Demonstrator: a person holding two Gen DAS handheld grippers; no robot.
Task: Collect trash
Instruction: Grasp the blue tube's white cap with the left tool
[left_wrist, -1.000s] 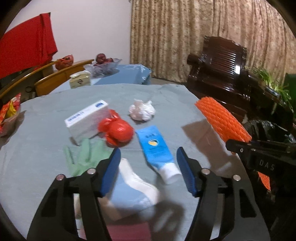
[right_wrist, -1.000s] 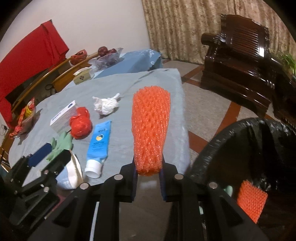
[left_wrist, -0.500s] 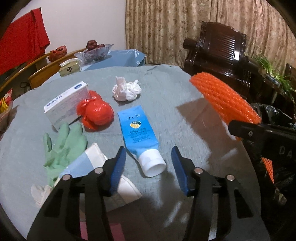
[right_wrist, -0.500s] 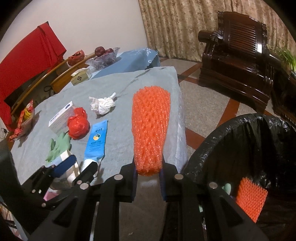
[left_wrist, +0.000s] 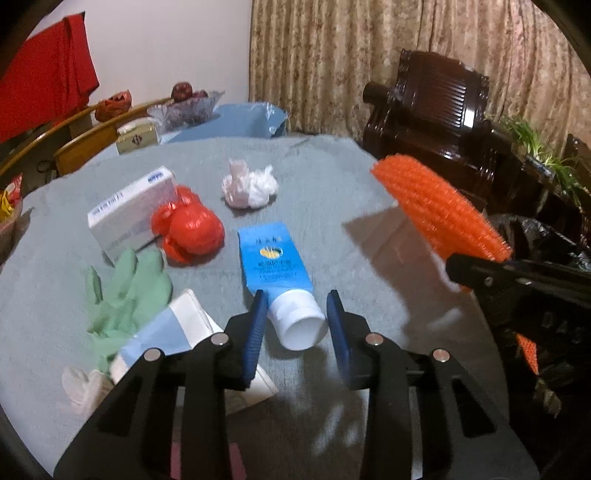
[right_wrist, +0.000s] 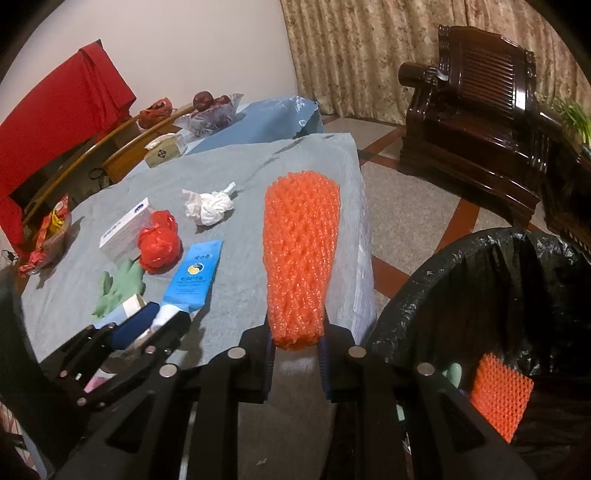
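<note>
My left gripper (left_wrist: 295, 321) is open, with its blue pads on either side of the white cap of a blue tube (left_wrist: 275, 264) lying on the grey tablecloth (left_wrist: 325, 177); the tube also shows in the right wrist view (right_wrist: 195, 277). My right gripper (right_wrist: 297, 341) is shut on an orange foam net (right_wrist: 301, 266) and holds it upright beside the table's right edge, left of a bin lined with a black bag (right_wrist: 517, 266). The net also shows in the left wrist view (left_wrist: 436, 206). Another orange net piece (right_wrist: 500, 395) lies in the bin.
On the cloth lie a red plastic bag (left_wrist: 188, 229), a white box (left_wrist: 129, 210), a crumpled tissue (left_wrist: 247, 184), a green glove (left_wrist: 125, 291) and a blue-white packet (left_wrist: 173, 332). A dark wooden armchair (right_wrist: 480, 110) stands beyond the bin. A fruit bowl (left_wrist: 184, 107) sits at the back.
My left gripper has moved forward to the tube, and its jaws have narrowed around the cap. My right gripper keeps hold of the orange net with little movement.
</note>
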